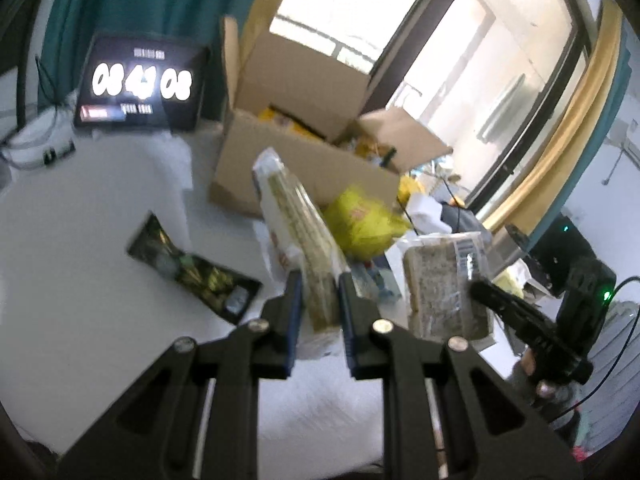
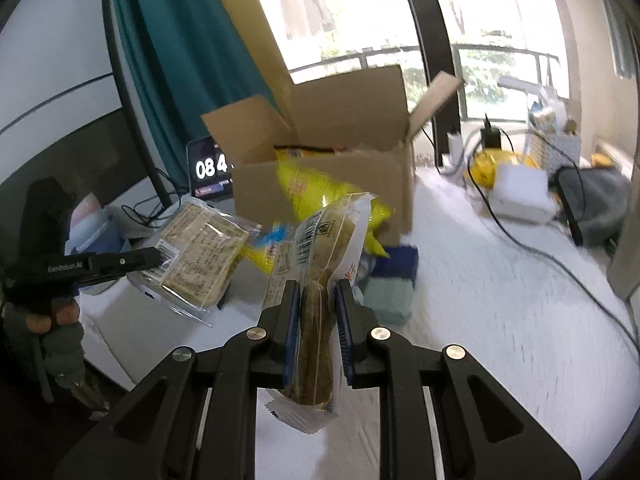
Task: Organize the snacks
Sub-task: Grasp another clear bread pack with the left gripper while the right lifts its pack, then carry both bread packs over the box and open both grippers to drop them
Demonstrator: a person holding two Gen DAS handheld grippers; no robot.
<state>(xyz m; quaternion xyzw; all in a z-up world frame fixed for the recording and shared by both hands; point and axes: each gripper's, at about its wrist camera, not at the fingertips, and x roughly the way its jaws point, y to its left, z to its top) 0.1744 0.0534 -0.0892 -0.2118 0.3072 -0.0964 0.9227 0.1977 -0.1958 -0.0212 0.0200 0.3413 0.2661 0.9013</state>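
I had both grippers up in front of the open cardboard box (image 1: 304, 160), which I use here as my landmark. My left gripper (image 1: 319, 300) was clenched on a clear-wrapped packet of pale biscuit sticks (image 1: 298, 232), its blue-padded fingers pressing the packet from both sides. The packet stood on edge, tilted, its far end pointing toward the box's near wall. My right gripper (image 2: 317, 308) was likewise closed on a wrapped snack bar (image 2: 320, 264), a brownish slab in a white printed wrapper with a barcode, held edge-on with its upper end leaning toward the box (image 2: 324, 168).

From the right wrist view the left gripper (image 2: 148, 260) showed side-on, and there its packet looked flat and broad (image 2: 200, 256), raised to the left of the box and lower than its rim. From the left wrist view the right gripper (image 1: 484, 292) sat to the right of the box, carrying its bar (image 1: 444, 284).

A yellow snack bag (image 1: 360, 220) lay just in front of the box's near wall, between the two held packets. A dark green foil bag (image 1: 192, 268) lay flat on the white table (image 1: 80, 248), well to the left of the box and nearer to me. Yellow packaging showed inside the box. A digital clock (image 1: 140, 84) stood to the left of the box, near its rear corner. A blue and pale green block (image 2: 394, 280) sat by the box's front right corner.
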